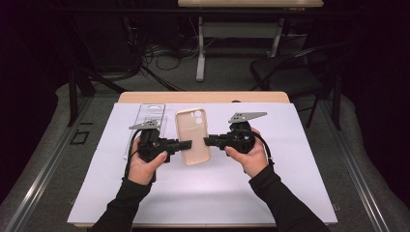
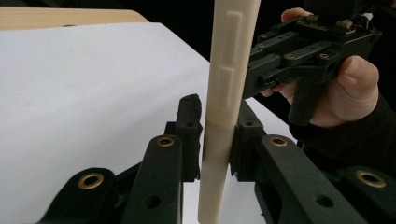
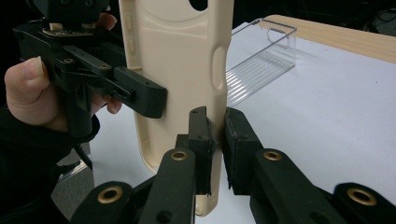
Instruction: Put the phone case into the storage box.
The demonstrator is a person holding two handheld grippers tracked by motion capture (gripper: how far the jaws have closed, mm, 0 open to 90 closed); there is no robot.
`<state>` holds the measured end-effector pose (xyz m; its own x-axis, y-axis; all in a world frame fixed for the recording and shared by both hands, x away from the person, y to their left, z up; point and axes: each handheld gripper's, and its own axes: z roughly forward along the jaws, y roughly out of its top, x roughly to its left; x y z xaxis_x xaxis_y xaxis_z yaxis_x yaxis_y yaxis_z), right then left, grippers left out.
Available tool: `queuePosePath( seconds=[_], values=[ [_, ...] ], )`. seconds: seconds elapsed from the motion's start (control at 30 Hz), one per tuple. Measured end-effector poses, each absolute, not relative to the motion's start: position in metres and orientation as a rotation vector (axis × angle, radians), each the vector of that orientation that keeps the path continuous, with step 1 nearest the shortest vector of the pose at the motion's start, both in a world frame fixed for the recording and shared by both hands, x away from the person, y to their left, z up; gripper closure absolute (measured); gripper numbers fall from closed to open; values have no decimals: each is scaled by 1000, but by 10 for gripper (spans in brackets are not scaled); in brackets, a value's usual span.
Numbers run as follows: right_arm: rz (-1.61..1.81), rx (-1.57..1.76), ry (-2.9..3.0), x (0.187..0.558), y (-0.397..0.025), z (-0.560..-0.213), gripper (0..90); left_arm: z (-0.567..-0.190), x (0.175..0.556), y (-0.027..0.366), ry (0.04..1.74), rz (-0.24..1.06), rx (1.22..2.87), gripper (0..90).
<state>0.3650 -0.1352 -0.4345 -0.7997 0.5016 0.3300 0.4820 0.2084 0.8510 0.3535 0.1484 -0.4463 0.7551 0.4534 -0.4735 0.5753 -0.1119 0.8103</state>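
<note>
High view sets out the counter (image 1: 290,193), a wooden top spread almost wholly with a white sheet (image 1: 203,193), its bare wood showing only as a strip along the far edge. On that sheet, towards the far left corner, lies a clear plastic package (image 1: 150,115), flat and see-through, just left of the work and partly behind the left tool. Near the middle of the counter, a little towards the far edge, a cream phone case (image 1: 192,135) is held between the two tools, its camera cut-out pointing at the far edge and its open inside facing up. Left tool (image 1: 186,144) comes in from the left edge side, gripped in the person's left hand (image 1: 145,162); in the left gripper view its jaws are drawn nearly together, clamped on the case's thin side wall. Right tool (image 1: 209,141) comes in from the opposite side in the right hand (image 1: 249,154); in the right gripper view its jaws pinch the other long side wall of the case, narrow and closed on it, just below the oval slot in that wall. Both tools meet the case at about mid-length, opposite one another
</note>
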Motion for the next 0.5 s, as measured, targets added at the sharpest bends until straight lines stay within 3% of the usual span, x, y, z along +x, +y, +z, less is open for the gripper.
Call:
queuePosePath(
  seconds=[0.5],
  values=[
    [1660,1026,2385,366,-142,-435,827,-449,356,146,842,-87,1743,607]
  ],
)
